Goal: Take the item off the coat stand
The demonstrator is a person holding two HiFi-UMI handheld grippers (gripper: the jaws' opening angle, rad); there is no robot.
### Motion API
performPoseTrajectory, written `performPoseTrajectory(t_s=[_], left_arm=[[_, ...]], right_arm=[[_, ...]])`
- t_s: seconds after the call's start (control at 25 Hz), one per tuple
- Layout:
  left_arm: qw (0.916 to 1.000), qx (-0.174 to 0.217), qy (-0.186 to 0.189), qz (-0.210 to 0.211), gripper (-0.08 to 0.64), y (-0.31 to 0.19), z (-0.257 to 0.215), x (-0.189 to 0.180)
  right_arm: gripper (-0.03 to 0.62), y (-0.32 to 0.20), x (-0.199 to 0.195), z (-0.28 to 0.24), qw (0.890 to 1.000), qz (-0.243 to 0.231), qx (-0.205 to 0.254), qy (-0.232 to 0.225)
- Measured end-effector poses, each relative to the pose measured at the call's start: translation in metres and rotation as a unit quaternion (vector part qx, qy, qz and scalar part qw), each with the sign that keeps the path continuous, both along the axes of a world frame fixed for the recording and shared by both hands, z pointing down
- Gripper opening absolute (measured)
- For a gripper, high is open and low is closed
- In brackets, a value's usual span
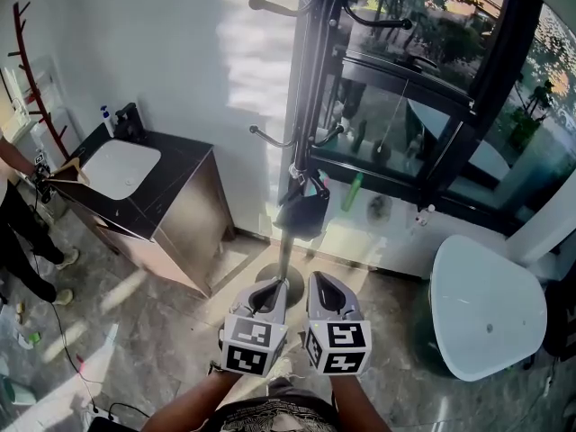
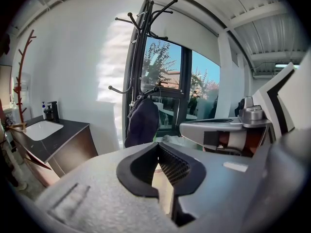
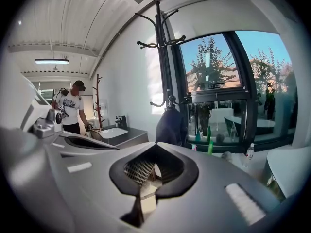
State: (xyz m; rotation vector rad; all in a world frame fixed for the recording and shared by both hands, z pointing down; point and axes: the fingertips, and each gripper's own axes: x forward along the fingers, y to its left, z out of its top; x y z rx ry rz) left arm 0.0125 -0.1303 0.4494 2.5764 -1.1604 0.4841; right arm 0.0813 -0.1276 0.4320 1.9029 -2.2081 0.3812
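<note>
The black coat stand (image 1: 301,106) rises by the window, its round base (image 1: 281,282) on the floor just ahead of me. A dark bag-like item (image 1: 302,212) hangs from a low hook; it also shows as the dark item (image 2: 142,123) in the left gripper view and the dark item (image 3: 171,126) in the right gripper view. My left gripper (image 1: 269,288) and right gripper (image 1: 321,283) are held side by side, low, short of the stand. Both point at the item and both are shut and empty. Left gripper's tips (image 2: 156,145) and right gripper's tips (image 3: 154,148) meet well apart from it.
A dark cabinet with a white sink (image 1: 121,171) stands at the left, a person (image 1: 20,232) beside it. A white rounded table (image 1: 486,309) is at the right. Bottles (image 1: 353,192) stand on the window sill behind the stand. A red wall rack (image 1: 34,79) hangs far left.
</note>
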Motion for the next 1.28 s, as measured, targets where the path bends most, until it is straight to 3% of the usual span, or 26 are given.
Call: performPoseTrajectory(t_s=[0.84, 1.28], left_arm=[[0.9998, -0.004, -0.011, -0.019, 0.005, -0.055, 0.015, 0.029], [0.9988, -0.001, -0.016, -0.047, 0.005, -0.079, 0.02, 0.029]], right_arm=[[0.041, -0.062, 0.024, 0.026, 0.999, -0.036, -0.017, 0.029], [0.137, -0.096, 0.031, 0.041, 0.996, -0.061, -0.025, 0.052]])
